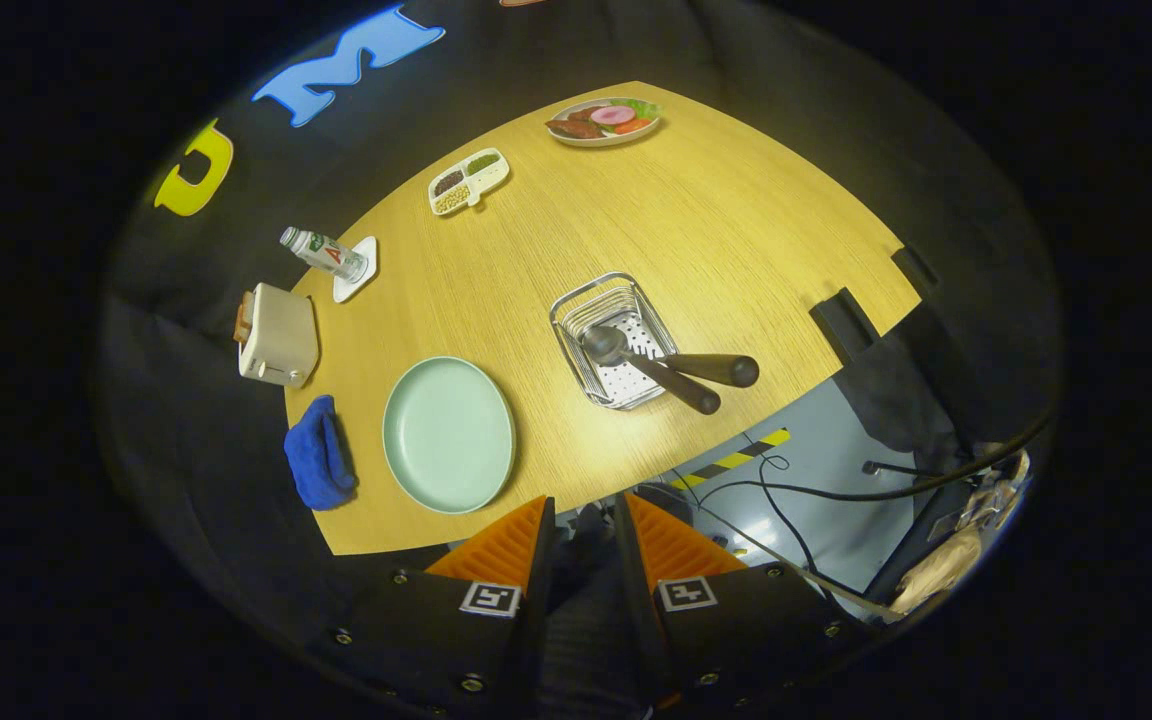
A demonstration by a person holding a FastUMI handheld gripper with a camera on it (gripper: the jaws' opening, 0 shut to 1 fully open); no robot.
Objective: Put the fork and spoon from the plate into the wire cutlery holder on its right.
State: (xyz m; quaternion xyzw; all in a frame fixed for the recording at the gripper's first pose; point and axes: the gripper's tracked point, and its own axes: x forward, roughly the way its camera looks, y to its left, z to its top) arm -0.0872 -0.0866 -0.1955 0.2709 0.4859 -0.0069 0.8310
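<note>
Hovering back from the near edge of the table (736, 230), the gripper (584, 520) holds nothing; its fingers stand a narrow gap apart, with only floor and cables showing between them. Just ahead of the fingers and slightly left, the plate (448, 434) sits bare by the near edge. To its right, well beyond the fingertips, stands the wire cutlery holder (612, 340), and both the spoon (636, 362) and the fork (701, 367) already lie in it, heads down in the basket, dark handles leaning out over its near-right rim toward the table's right edge. Judged from this, the task looks finished, and no further pick seems called for. Along the left edge lie a blue cloth (319, 454), a toaster (278, 335) and a bottle (324, 252); a divided dish (468, 181) and a plate of food (603, 120) sit by the far edge.
</note>
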